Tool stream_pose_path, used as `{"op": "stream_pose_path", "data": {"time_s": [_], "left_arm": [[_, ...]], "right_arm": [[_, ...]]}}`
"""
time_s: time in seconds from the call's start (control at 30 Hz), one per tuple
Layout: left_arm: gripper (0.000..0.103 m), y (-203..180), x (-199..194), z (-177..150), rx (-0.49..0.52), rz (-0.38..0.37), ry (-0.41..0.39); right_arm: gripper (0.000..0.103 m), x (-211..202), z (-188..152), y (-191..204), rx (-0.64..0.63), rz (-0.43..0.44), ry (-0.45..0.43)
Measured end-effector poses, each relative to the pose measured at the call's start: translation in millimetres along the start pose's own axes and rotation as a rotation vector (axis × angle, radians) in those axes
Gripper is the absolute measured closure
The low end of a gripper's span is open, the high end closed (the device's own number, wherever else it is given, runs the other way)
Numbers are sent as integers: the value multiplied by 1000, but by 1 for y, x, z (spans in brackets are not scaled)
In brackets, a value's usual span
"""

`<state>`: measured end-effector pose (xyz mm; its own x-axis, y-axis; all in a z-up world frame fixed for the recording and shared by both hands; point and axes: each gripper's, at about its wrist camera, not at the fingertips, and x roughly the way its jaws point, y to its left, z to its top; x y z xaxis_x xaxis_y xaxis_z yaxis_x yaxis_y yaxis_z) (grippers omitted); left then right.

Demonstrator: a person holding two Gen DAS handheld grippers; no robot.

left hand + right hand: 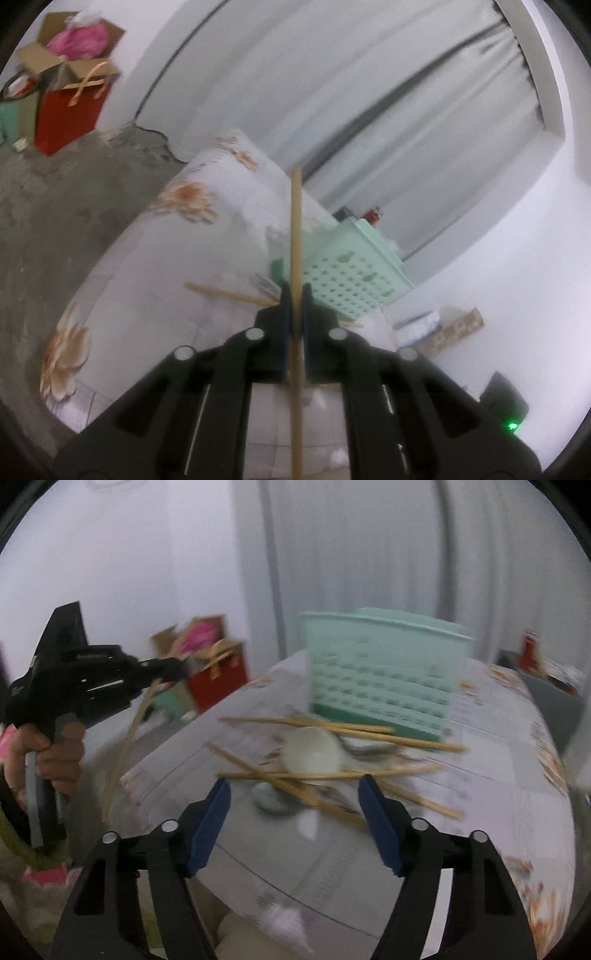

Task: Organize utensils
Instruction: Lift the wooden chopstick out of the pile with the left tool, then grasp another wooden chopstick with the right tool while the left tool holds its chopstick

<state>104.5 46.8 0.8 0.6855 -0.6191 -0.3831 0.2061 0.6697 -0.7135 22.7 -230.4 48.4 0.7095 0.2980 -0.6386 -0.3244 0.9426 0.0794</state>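
Landmark: mint-green perforated basket [384, 679], standing upright on the desk [498, 775], which is covered with a flower-printed cloth.
Person's hand [55, 760]: far left of the basket in the right wrist view, wrapped around the handle of the left gripper.
Left gripper [294, 295]: closed tight on one wooden chopstick [295, 236]; in the left wrist view the stick runs straight between the blue pads and out past them, crossing in front of the basket's left corner. In the right wrist view the same gripper [177, 670] is held in the air well left of the basket, the stick hanging down from it.
Red gift bag [218, 681]: on the floor, left of and behind the basket, beside an open cardboard box [74, 48].
Loose chopsticks [332, 731]: a crossed heap on the desk, just in front of the basket; the image is blurred.
White bowl [314, 753]: among the heap, in front of the basket.
Right gripper [295, 805]: jaws apart with nothing between the pads, held over the heap in front of the basket.
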Motion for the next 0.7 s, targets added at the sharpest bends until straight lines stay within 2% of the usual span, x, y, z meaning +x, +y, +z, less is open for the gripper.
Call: {"op": "stream_pose_path", "data": {"time_s": [0.07,0.23,0.33,0.5,0.67,0.7], "left_arm": [[99,7,-5,-3,-17,11,-11],[99,21,-16,-7,-43,25,-28],[99,25,-20,-6,-46,27,-38],[99,29,-27,-7,-29,38,-54],[99,32,-31,-7,-23,43,-65],[99,33,-33,-7,-24,44,-68]], "right_arm": [[42,17,9,8,-34,76,48],[51,67,30,27,-105,178,180],[53,96,41,44,-188,196,247],[60,137,50,70,-323,180,352],[77,154,49,74,-359,201,428],[84,154,50,72,-354,204,431]]}}
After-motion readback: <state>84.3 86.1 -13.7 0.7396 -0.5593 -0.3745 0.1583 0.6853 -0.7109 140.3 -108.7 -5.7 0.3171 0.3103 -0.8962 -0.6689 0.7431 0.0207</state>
